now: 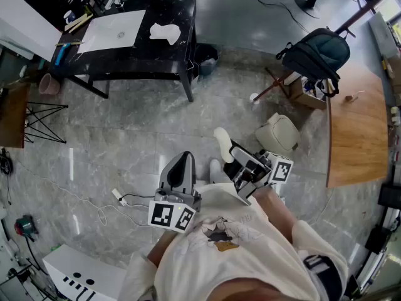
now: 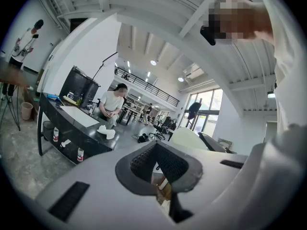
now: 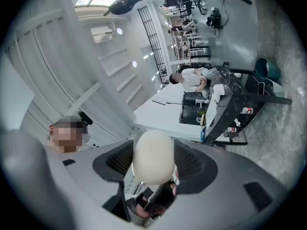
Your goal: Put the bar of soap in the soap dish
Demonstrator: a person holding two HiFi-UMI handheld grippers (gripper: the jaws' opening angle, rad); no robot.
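Observation:
My right gripper (image 1: 227,149) is shut on a white oval bar of soap (image 1: 222,143), held in front of my chest and tilted upward. In the right gripper view the bar of soap (image 3: 152,158) fills the gap between both dark pads (image 3: 189,163). My left gripper (image 1: 182,166) hangs beside it, pointing level, its jaws together with nothing in them. Across the floor stands a black table (image 1: 135,54), and on it lies a white lobed soap dish (image 1: 166,32). The left gripper view shows the soap dish (image 2: 106,132) well beyond the jaws.
A white sheet (image 1: 113,30) lies on the black table, where a person (image 2: 112,103) sits at the far side. A beige seat (image 1: 279,132), a dark backpack (image 1: 318,52) and a wooden tabletop (image 1: 357,130) stand at the right. Cables (image 1: 119,197) trail on the grey floor.

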